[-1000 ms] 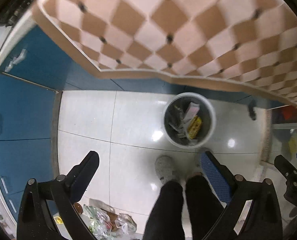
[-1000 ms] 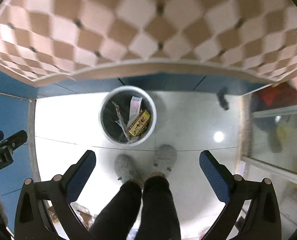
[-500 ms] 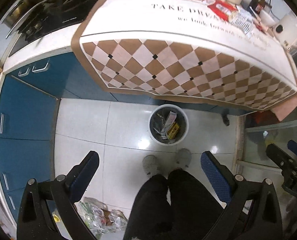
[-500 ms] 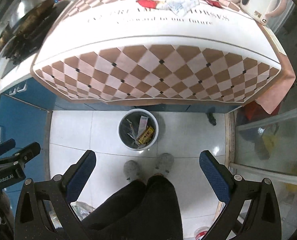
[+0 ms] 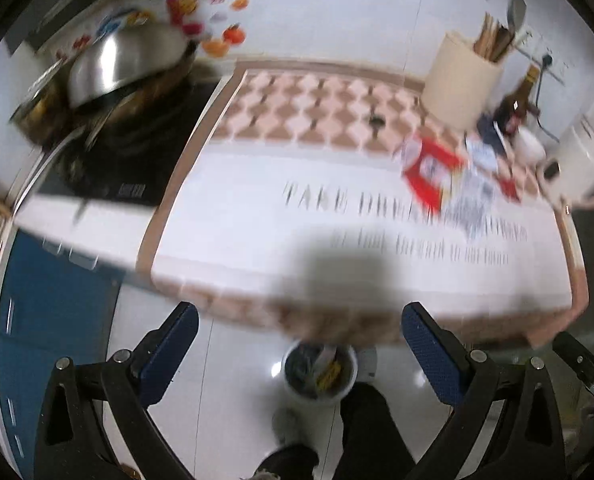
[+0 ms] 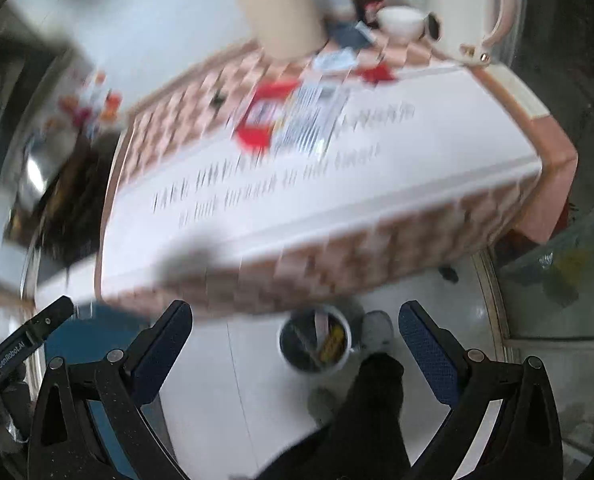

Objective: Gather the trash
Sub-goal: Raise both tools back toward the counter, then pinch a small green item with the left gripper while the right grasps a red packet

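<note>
While both sets of jaws are spread and empty, the left gripper [image 5: 299,340] and right gripper [image 6: 295,336] are held above the worktop [image 5: 257,240]. Red wrappers [image 5: 431,174] are seen there, and a bin [image 5: 319,372] on the floor below.

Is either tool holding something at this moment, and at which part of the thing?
Nothing is held. The left tool and the right tool are both open, with nothing between their pads. The wrappers lie on the table, untouched.

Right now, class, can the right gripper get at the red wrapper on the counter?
Probably yes: the right gripper is open and empty, and nothing stands between it and the red wrapper lying exposed on the tablecloth.
</note>
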